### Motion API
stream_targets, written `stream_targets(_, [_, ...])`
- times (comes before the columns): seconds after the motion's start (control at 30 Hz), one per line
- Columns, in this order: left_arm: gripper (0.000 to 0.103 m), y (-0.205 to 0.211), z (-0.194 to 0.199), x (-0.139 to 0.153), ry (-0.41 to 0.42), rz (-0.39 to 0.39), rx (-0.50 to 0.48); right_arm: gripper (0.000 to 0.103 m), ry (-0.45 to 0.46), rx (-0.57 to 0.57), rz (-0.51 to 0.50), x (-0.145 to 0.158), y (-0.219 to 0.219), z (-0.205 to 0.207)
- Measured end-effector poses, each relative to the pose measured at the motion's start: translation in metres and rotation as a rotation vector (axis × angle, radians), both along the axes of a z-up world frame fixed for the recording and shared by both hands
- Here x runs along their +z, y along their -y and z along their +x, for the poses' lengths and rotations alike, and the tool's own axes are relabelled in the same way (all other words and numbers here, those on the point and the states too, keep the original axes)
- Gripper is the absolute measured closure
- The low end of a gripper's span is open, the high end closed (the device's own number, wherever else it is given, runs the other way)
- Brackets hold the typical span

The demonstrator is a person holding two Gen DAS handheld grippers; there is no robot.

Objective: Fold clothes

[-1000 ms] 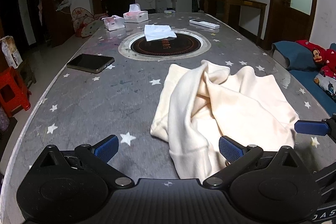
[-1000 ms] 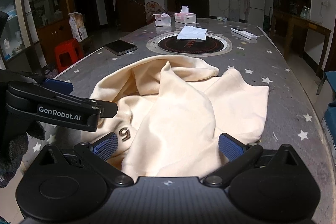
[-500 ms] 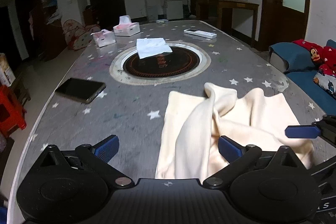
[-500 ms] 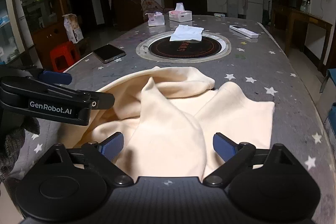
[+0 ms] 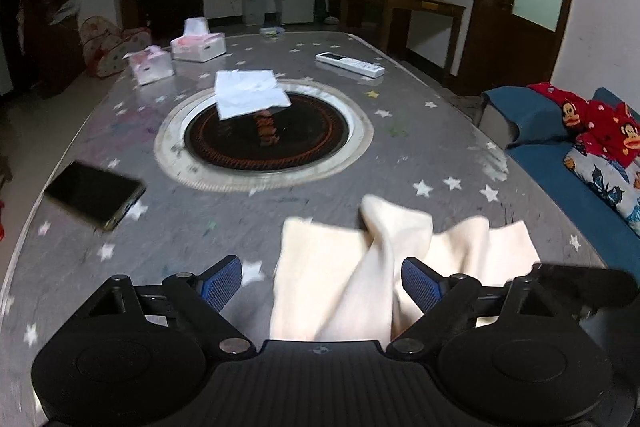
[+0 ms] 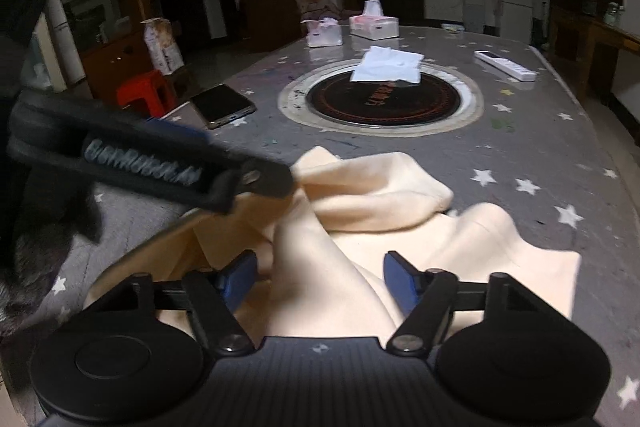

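While both sets of jaws are closing, my left gripper [image 5: 320, 283] has a raised fold of the cream garment [image 5: 384, 267] between its blue pads, none pressing it yet; same for my right gripper [image 6: 316, 277], cloth ridge between pads, gap visible each side. Garment lies crumpled at the near edge of the grey star-print table [image 6: 540, 155], right of centre in the left view. Left gripper body crosses the right view just above the cloth's left end. Farther: black phone [image 5: 94, 195] on the left, round inset hotplate [image 5: 268, 139] mid-table with white paper [image 5: 250, 93] on it, then remote [image 5: 350, 63], two tissue boxes [image 5: 198, 45].
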State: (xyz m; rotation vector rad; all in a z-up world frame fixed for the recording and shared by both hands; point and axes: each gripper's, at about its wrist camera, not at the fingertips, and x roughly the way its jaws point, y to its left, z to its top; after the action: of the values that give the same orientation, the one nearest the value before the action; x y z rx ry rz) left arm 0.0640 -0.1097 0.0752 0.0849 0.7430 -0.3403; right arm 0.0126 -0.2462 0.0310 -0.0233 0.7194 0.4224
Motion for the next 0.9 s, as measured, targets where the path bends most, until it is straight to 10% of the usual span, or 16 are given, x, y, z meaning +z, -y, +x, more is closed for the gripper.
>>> stream_targets(0.37, [0.020,0.033,0.057,-0.031,-0.175,0.007,-0.068,0.055,-0.009,0.033,0.005,-0.008,-0.003,0.013])
stream_targets(0.9, [0.091,0.035,0.060,-0.036,-0.196,-0.050,-0.143,0.077,-0.015,0.048,0.007,-0.010,-0.002,0.016])
